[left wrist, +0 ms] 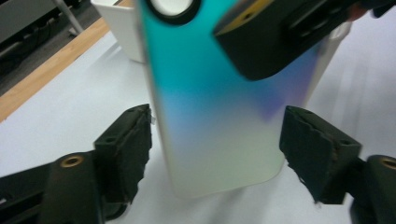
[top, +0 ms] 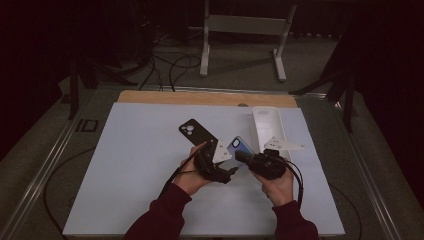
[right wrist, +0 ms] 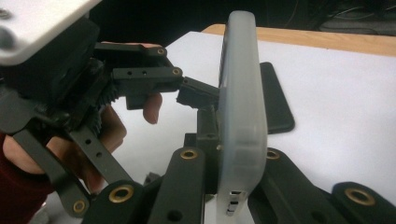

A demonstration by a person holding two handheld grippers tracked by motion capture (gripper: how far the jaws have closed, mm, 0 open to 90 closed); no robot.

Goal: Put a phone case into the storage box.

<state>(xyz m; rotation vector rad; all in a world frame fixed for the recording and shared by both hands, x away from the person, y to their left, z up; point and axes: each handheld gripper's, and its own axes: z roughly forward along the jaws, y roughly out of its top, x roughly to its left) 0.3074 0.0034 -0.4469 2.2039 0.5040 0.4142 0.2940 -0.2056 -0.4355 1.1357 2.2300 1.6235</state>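
Observation:
A phone case (top: 242,145), teal fading to blue (left wrist: 210,107), is held upright above the white mat between my two grippers. My right gripper (top: 243,156) is shut on it, clamping its two faces; in the right gripper view (right wrist: 236,172) the frosted case (right wrist: 240,93) stands edge-on between the jaws. My left gripper (top: 231,152) is open, and its jaws (left wrist: 217,149) straddle the case's lower end, with the pads just off its side edges. One jaw of the right gripper (left wrist: 275,37) presses the case's face at the upper right.
A black phone case (top: 196,132) lies flat on the mat just behind the left hand, also visible behind the held case (right wrist: 275,107). A long white case or tray (top: 266,125) lies at the back right (left wrist: 119,28). The mat (top: 125,175) covers a wooden tabletop.

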